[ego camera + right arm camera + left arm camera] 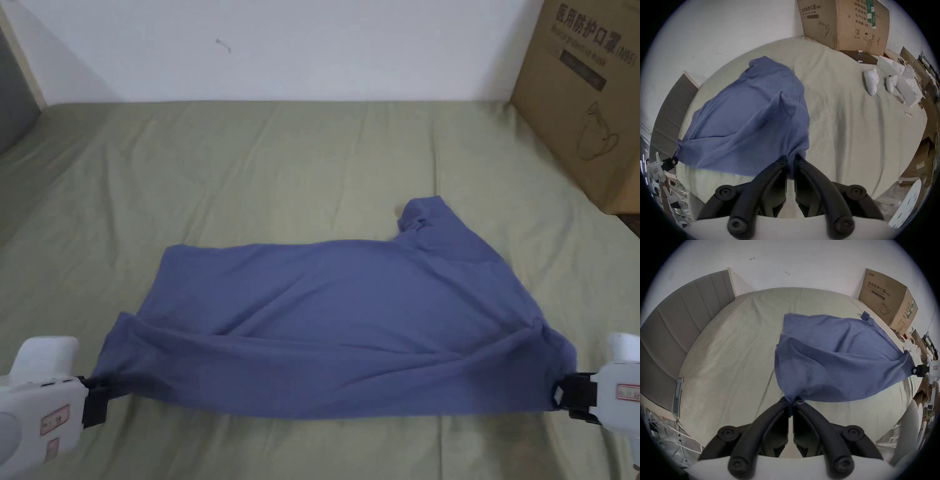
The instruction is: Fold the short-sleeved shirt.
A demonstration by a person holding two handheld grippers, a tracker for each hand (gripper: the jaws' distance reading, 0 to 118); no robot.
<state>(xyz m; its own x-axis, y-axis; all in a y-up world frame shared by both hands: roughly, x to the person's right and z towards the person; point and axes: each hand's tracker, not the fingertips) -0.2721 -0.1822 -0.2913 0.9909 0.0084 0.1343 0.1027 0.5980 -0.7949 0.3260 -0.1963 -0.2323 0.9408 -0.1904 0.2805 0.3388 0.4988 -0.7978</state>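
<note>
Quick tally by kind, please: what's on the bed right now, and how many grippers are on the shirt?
Blue shirt: 1, on the bed sheet
Cardboard box: 1
White handheld devices: 2, one larger, one smaller
Grippers shut on the shirt: 2, left gripper and right gripper
Total: 6

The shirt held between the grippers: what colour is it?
Plain blue shirt, clearest in the head view.

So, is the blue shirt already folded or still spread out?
Partly folded: the blue shirt lies doubled over on the bed, its near edge lifted and stretched between the left gripper and the right gripper.
</note>
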